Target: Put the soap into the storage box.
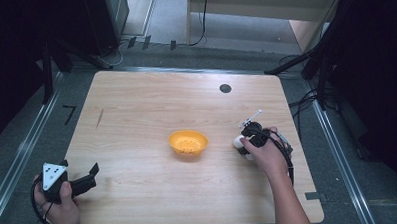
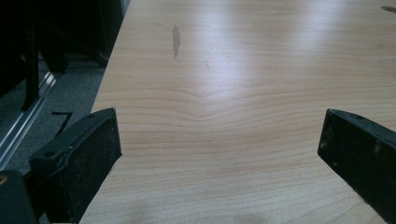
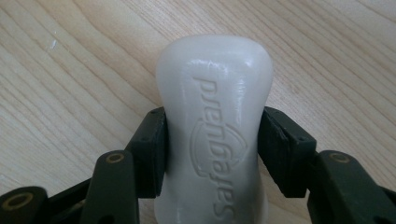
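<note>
A white bar of soap with raised lettering lies on the wooden table, right of the centre. My right gripper is shut on it, with both black pads pressed against its narrow waist. In the high view the soap peeks out to the left of the right gripper, which a hand holds low over the table. An orange bowl stands at the table's centre, a short way left of the soap. My left gripper rests at the front left corner, open, with bare wood between its jaws.
A small black round spot marks the far side of the table. A dark streak in the wood lies ahead of the left gripper. Grey floor, metal rails and dark equipment surround the table.
</note>
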`<state>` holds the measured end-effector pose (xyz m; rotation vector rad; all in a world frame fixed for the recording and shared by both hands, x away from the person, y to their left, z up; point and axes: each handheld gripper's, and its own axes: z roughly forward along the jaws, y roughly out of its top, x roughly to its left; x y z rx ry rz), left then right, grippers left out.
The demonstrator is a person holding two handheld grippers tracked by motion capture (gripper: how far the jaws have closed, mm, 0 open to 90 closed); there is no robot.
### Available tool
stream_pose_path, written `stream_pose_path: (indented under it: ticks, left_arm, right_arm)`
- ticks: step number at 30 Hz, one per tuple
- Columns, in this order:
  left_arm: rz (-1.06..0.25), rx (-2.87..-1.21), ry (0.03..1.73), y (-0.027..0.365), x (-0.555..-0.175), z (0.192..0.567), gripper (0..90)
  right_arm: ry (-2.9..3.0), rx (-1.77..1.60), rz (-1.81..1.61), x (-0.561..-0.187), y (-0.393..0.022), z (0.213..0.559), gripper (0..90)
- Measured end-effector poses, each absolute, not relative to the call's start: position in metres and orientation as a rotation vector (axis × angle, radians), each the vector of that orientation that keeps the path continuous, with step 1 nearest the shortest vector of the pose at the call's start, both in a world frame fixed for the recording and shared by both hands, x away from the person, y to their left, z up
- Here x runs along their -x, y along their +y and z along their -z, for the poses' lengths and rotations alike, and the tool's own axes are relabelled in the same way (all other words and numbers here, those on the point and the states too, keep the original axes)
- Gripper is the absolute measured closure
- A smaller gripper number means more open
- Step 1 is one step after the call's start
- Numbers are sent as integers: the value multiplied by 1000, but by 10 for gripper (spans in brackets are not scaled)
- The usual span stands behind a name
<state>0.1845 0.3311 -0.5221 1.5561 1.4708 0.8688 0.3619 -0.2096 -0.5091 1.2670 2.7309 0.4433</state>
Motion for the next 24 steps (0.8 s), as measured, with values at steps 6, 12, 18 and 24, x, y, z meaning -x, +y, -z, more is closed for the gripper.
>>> stream_pose_path:
  ticks: [6, 12, 18, 24]
  left_arm:
    - [-868, -1556, 1471, 331, -184, 522, 0]
    - [-870, -1556, 1471, 331, -184, 522, 0]
    - [-869, -1556, 1471, 331, -185, 522, 0]
    - [-865, -1556, 1473, 332, -185, 522, 0]
  right_arm:
    - [2732, -1239, -467, -361, -212, 510, 496]
    - [2732, -1234, -480, -360, -213, 510, 503]
    - [2718, -1213, -521, -357, -216, 511, 509]
    - [2735, -1188, -509, -356, -217, 510, 510]
